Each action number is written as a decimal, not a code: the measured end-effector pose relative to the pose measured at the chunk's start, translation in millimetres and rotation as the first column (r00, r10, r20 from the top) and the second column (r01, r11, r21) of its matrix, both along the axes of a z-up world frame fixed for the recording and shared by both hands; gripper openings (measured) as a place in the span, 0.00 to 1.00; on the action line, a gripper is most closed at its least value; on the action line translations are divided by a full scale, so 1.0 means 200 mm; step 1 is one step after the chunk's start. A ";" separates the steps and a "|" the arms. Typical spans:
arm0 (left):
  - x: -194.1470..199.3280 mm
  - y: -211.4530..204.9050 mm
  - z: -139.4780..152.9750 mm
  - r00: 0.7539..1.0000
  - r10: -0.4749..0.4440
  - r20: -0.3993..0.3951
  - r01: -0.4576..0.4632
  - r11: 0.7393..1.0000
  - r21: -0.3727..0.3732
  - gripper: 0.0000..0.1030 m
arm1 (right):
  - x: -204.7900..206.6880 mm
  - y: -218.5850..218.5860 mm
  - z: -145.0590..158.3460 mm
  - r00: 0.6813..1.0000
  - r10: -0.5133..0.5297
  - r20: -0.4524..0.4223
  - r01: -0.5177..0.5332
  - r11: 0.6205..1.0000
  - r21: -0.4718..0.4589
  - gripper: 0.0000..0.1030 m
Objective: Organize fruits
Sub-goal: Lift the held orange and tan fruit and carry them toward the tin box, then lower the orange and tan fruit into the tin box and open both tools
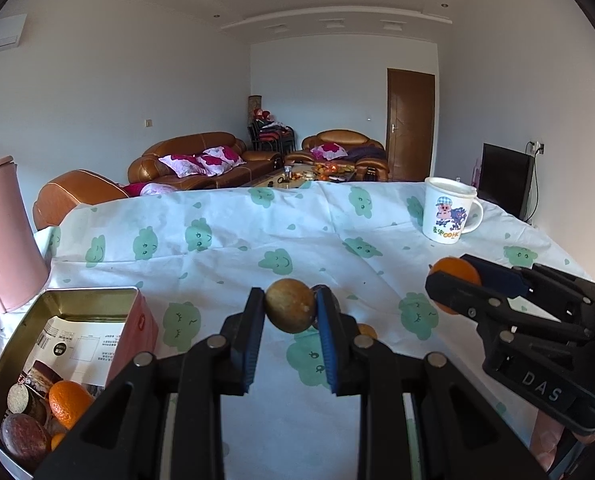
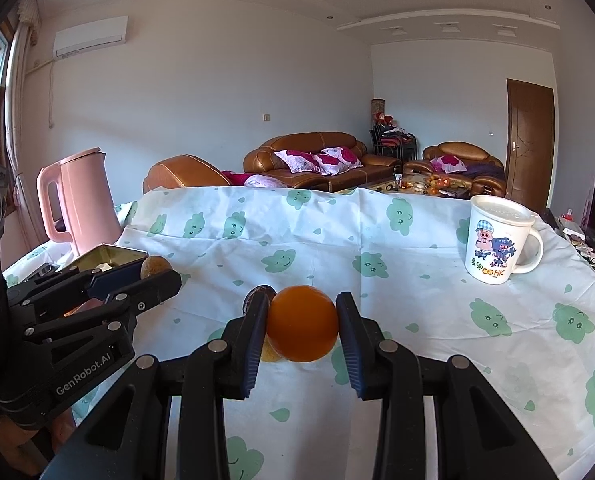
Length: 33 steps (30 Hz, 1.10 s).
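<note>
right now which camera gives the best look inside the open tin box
The left wrist view: it looks down into the tin box, showing a printed leaflet, an orange and dark round fruit. The right wrist view shows only its rim behind the left gripper, contents hidden.
</note>
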State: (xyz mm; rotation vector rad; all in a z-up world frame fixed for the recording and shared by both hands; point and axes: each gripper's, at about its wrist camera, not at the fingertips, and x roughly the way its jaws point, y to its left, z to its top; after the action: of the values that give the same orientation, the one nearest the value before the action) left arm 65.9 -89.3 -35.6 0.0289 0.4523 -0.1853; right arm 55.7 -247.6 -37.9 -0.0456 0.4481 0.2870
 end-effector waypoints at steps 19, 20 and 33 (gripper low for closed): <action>0.00 0.07 -0.01 1.000 0.002 -0.029 -0.003 1.000 -0.030 0.27 | -0.01 0.09 -0.01 1.000 0.016 -0.023 -0.017 0.998 -0.056 0.36; -0.01 0.08 -0.01 1.000 0.004 -0.029 -0.005 1.000 -0.029 0.27 | 0.00 0.10 -0.01 0.999 0.020 -0.025 -0.021 0.998 -0.056 0.36; -0.09 0.40 0.09 0.995 0.099 -0.022 -0.100 0.994 -0.045 0.27 | 0.05 0.42 0.10 0.985 0.167 -0.040 -0.167 0.986 0.006 0.36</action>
State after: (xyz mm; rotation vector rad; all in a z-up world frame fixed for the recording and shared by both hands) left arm 47.3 -9.1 -18.4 -0.0408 0.4675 -0.0982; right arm 65.7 -163.6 -18.5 -0.0754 0.4846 0.4544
